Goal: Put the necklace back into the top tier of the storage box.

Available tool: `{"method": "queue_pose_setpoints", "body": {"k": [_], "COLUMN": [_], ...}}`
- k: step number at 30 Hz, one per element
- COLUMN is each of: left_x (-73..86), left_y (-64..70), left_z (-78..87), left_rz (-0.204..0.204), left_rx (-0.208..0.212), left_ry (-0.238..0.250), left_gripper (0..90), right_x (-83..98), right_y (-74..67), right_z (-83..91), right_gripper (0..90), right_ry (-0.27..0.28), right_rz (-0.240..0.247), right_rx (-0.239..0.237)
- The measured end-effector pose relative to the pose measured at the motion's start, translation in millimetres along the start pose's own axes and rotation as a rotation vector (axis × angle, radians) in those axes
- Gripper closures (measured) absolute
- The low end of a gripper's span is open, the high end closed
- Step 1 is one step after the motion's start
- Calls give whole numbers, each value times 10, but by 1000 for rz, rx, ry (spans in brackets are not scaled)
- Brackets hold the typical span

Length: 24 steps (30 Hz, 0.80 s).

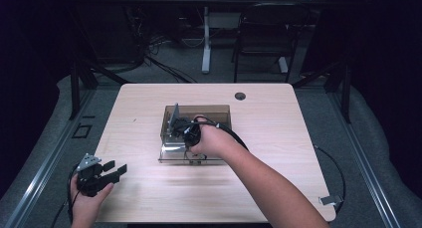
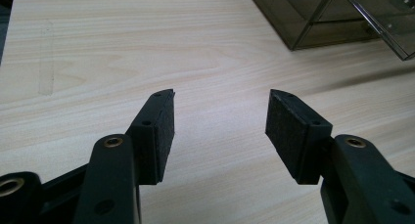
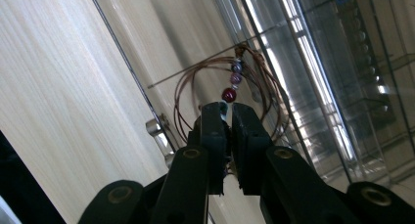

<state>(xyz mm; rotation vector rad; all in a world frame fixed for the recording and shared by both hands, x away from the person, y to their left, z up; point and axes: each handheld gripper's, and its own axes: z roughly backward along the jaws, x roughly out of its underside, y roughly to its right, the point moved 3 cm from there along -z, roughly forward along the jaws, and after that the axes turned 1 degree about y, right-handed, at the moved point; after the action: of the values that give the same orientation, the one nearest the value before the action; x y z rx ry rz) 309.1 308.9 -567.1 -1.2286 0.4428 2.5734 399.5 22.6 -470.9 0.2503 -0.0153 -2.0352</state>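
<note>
Light wood bench (image 1: 278, 153) lying under the high view, dark surroundings, a chair (image 1: 263, 34) and a white leg of another table (image 1: 206, 44) standing beyond the far edge. A small round grommet hole (image 1: 240, 96) sitting near the bench's far side.

Smoky clear plastic case (image 1: 219, 113) resting at mid-bench, its clear lid (image 1: 171, 153) folded open toward the person's side and lying flat.

Right hand (image 1: 211, 141) reaching in over the open case, holding the right gripper (image 1: 186, 133) with its cable looping behind the wrist. In the right gripper view the right gripper (image 3: 230, 109) is showing its jaws drawn nearly together, pinching a beaded wire bracelet (image 3: 235, 82) at the tips. Thin copper-coloured wire coils are hanging in loops around the jaw tips; a dark red bead is sitting just above the tips, two purple beads strung further up. The bracelet is hanging over the clear lid, close to the lid's edge and a small metal hinge or clasp piece (image 3: 156, 128); whether it is touching the plastic, cannot tell.

Left hand (image 1: 87, 203) resting at the bench's near left corner, holding the left gripper (image 1: 117, 171), well apart from the case. Left gripper (image 2: 220, 116) is showing jaws spread wide, nothing between the pads (image 2: 286, 131), bare wood below. A corner of the case is showing at the upper right of that view.
</note>
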Motion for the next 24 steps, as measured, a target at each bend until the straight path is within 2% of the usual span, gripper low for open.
{"method": "queue_pose_setpoints", "body": {"k": [12, 17, 24], "left_x": [-5, -11, -19], "left_y": [5, 9, 10], "left_z": [-8, -13, -32], "left_rz": [-2, -3, -7], "left_rx": [3, 3, 7], "left_ry": [-3, -5, -3], "left_gripper": [446, 446, 446], "right_x": [-57, -39, 17], "right_y": [-106, -79, -51], "right_z": [-98, -93, 3], "right_gripper": [837, 798, 748], "right_ry": [16, 26, 54], "right_rz": [27, 14, -6], "right_rx": [-25, -29, -32]}}
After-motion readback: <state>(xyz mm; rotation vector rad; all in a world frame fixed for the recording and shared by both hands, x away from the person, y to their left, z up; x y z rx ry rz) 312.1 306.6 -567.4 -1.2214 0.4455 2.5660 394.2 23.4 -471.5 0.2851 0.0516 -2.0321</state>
